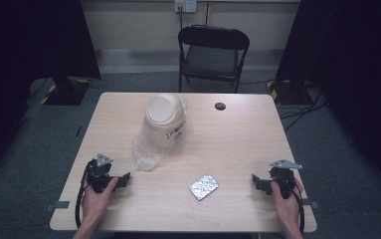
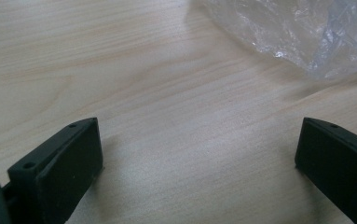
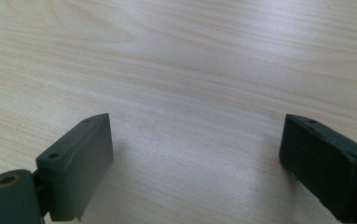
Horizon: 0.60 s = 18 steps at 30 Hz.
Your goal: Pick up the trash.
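Observation:
A small beige bin (image 1: 164,122) with a domed swing lid lies tipped on the wooden table (image 1: 238,134), inside a clear plastic bag (image 1: 148,152) that spills toward the front left. A crumpled silver foil piece (image 1: 203,187) lies flat near the front middle. My left gripper (image 1: 120,180) rests on the table at the front left, open, nothing between its jaws; the clear plastic bag (image 2: 302,32) lies ahead of it to the right. My right gripper (image 1: 257,182) rests at the front right, open over bare wood, to the right of the foil.
A black folding chair (image 1: 213,55) stands beyond the table's far edge. A small black round cap (image 1: 220,106) sits at the table's back right. Cables and dark stands line the floor on both sides.

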Available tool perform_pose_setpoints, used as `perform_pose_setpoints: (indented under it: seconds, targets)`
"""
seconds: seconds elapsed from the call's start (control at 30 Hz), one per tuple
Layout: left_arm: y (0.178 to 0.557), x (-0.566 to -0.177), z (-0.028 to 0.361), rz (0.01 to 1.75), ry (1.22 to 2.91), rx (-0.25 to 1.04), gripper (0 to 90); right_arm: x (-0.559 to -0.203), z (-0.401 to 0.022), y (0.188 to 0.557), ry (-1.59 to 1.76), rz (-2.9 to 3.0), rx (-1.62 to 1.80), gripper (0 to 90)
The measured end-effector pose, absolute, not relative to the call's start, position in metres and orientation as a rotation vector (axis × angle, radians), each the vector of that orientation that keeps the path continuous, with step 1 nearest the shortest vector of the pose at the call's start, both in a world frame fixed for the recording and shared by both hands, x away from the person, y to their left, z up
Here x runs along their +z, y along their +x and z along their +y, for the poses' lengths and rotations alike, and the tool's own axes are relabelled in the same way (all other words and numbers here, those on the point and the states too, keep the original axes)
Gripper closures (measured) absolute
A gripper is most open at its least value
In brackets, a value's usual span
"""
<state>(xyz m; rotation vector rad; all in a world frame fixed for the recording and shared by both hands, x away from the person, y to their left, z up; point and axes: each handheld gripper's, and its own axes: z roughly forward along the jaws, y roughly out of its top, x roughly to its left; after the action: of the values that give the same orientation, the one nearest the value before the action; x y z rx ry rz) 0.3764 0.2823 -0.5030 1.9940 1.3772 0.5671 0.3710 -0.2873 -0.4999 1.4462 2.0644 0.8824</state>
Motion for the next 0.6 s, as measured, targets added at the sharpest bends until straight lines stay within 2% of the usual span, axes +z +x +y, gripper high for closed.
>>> perform_pose_setpoints:
  seconds: [0.3, 0.37, 0.43, 0.5, 0.6]
  targets:
    - [0.3752, -0.5029, 0.2829, 1.356, 1.986, 0.560, 2.0, -0.4999, -0.2872, 0.3702, 1.451, 2.057, 0.878, 9.1]
    - [0.3739, -0.5014, 0.2836, 1.340, 1.987, 0.563, 7.0, -0.4998, -0.2871, 0.3697, 1.456, 2.054, 0.877, 9.1]
    - [0.3724, -0.4998, 0.2851, 1.319, 1.981, 0.560, 18.9, -0.4998, -0.2868, 0.3693, 1.462, 2.052, 0.876, 9.1]
    - [0.3720, -0.4989, 0.2862, 1.311, 1.978, 0.516, 15.7, -0.4998, -0.2867, 0.3691, 1.463, 2.050, 0.875, 9.1]
    - [0.3694, -0.4946, 0.2873, 1.288, 1.939, 0.478, 19.7, -0.4998, -0.2868, 0.3691, 1.463, 2.050, 0.875, 9.0]
